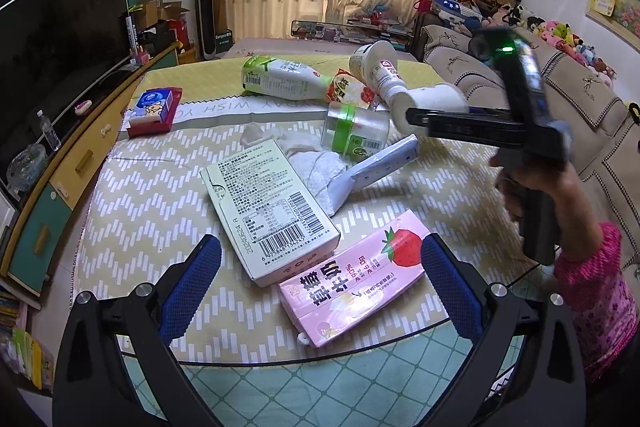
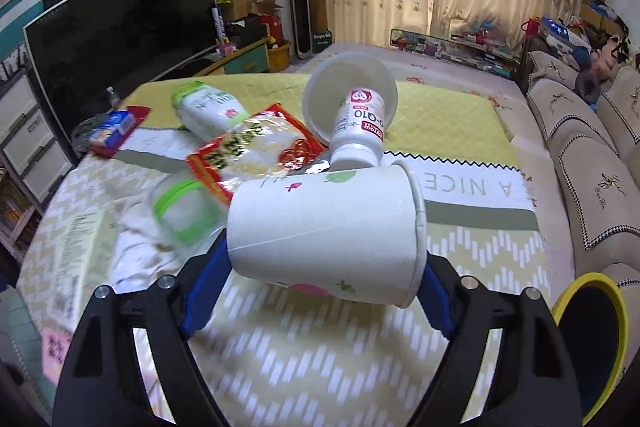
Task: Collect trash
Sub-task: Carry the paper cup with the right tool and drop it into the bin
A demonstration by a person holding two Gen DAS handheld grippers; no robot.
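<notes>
Left gripper (image 1: 320, 271) blue pads wide apart, angled down. Right gripper (image 2: 320, 259) clamped, raised; hand (image 1: 532, 183) in pink patterned sleeve (image 1: 596, 295) grips handle.

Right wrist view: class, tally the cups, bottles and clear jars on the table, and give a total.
Cups: 2 (near cup, far cup)
Bottles: 2 (green-capped bottle, pill bottle)
Clear jar: 1
Total: 5

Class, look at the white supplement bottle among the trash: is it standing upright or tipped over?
Tipped over. The white supplement bottle lies slanted, its base inside the mouth of a white tub on its side, its cap end pointing down toward the table.
</notes>
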